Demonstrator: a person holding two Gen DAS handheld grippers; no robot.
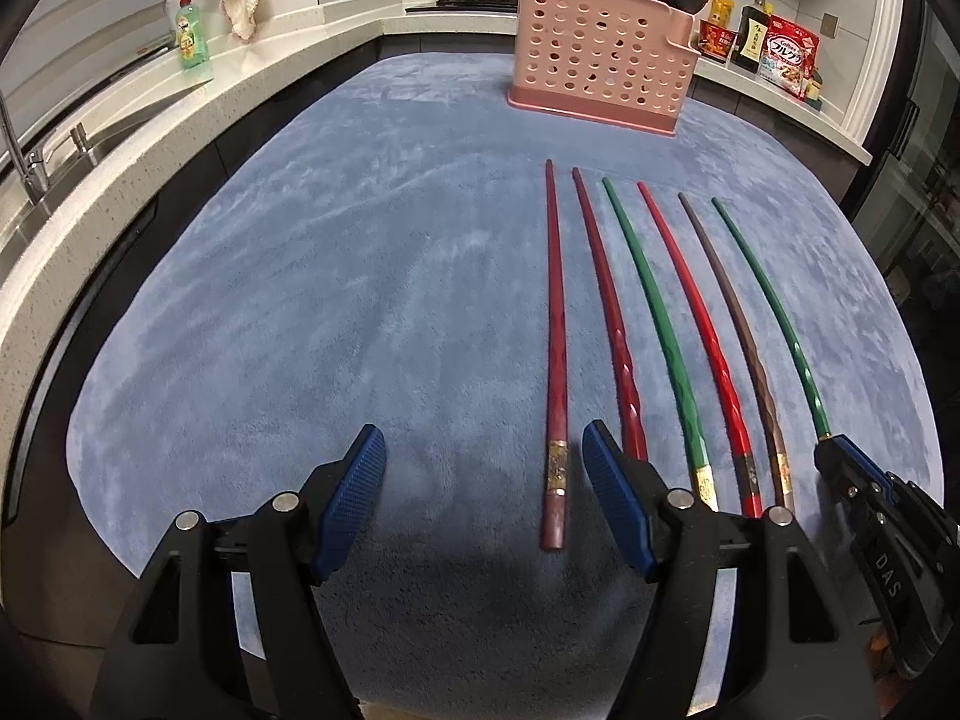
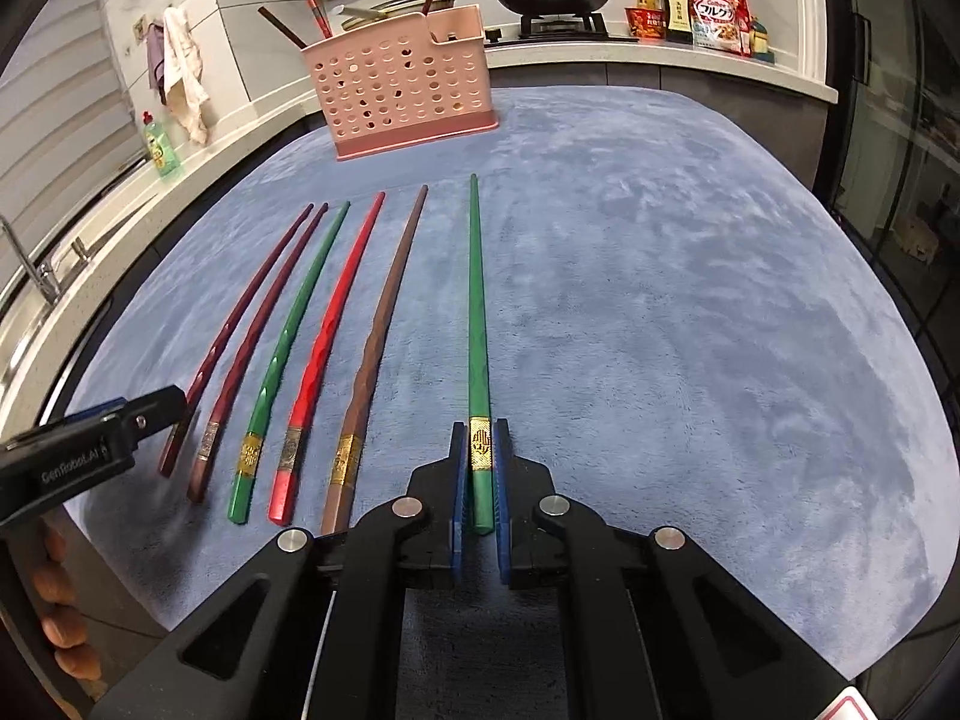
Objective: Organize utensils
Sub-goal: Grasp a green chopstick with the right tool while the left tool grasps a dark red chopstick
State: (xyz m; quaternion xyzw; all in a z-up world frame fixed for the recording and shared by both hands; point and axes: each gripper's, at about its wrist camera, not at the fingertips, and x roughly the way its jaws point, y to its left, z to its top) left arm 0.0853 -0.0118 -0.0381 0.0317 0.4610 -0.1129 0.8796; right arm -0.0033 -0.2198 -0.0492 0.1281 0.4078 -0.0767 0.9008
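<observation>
My right gripper clamps the green faceted chopstick at its gold band, for lifting toward the pink perforated plastic holder; left gripper open, idle.

Six chopsticks are lying side by side in a row on a mat that is covering the counter. The rightmost chopstick is lying a little apart from the other five, its near end sitting between the pads of the right claw. The left claw is hanging over the near ends at the row's left. Behind the row, a basket is standing on the mat, holding more chopsticks.
</observation>
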